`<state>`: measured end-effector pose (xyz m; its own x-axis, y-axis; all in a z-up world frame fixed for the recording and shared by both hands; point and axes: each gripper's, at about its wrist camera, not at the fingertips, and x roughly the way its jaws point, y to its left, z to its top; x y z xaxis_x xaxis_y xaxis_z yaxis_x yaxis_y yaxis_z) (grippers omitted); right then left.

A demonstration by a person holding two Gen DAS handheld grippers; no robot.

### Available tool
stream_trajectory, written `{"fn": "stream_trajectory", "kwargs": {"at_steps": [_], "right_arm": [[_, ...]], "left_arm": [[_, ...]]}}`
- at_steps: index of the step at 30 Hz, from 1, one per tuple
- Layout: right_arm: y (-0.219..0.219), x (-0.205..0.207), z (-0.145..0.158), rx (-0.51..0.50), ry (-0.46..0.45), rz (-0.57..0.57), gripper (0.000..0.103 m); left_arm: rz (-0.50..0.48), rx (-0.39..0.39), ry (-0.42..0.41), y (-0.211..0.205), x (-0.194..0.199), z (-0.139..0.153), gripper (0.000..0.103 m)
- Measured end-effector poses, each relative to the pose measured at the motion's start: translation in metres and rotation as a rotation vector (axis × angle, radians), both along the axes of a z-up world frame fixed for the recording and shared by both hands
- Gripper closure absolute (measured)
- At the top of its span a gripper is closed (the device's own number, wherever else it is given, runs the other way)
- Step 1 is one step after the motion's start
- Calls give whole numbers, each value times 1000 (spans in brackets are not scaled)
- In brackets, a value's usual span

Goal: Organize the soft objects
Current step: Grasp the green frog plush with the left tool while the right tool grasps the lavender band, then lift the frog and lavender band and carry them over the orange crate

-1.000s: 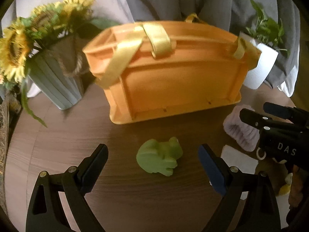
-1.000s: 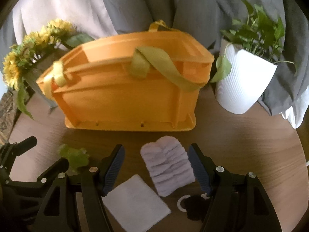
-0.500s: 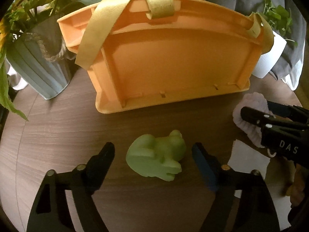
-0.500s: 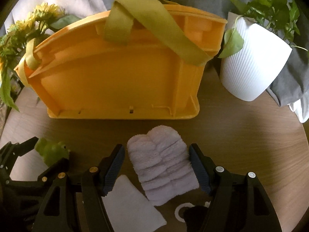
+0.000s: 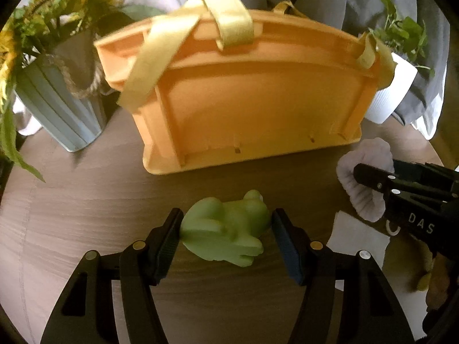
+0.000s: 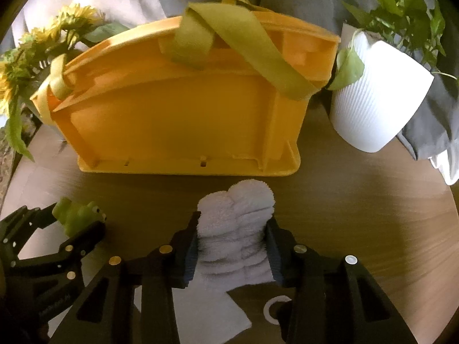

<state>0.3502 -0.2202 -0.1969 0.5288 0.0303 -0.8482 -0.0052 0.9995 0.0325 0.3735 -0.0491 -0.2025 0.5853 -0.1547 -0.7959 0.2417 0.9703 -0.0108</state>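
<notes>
Both tools have just been closing: the left tool (image 5: 226, 223) now clamps the green frog toy (image 5: 226, 229), the right tool (image 6: 232, 235) squeezes the rolled towel (image 6: 238, 223), both on the tabletop (image 5: 86, 200), orange basket (image 5: 258, 91) straight ahead.

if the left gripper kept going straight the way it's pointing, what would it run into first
The left gripper is closing around the green frog toy, so it would push that against the wooden table first. The orange basket stands further back, probably out of that line.
</notes>
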Motion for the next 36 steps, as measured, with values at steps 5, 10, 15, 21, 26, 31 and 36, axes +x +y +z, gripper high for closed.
{"fn": "stream_trajectory", "kwargs": {"at_steps": [5,10,15,21,26,31,36], "right_arm": [[0,-5,11,7,-30,0,62],[4,-13,30,10,-65,3,62],[3,-16,47,17,-104,7,62],[8,-29,71,20,-165,15,62],[11,-37,89,31,-231,26,62],[12,-42,106,38,-293,32,62],[14,-45,121,49,-347,29,62]], "left_arm": [[12,-21,-32,4,-3,15,40],[22,-32,-69,2,-17,36,40],[30,-45,-113,6,-22,51,40],[25,-69,-169,9,-32,74,40],[27,-84,-221,12,-37,92,40],[35,-84,-286,15,-40,113,40],[44,-110,-330,18,-41,132,40]]}}
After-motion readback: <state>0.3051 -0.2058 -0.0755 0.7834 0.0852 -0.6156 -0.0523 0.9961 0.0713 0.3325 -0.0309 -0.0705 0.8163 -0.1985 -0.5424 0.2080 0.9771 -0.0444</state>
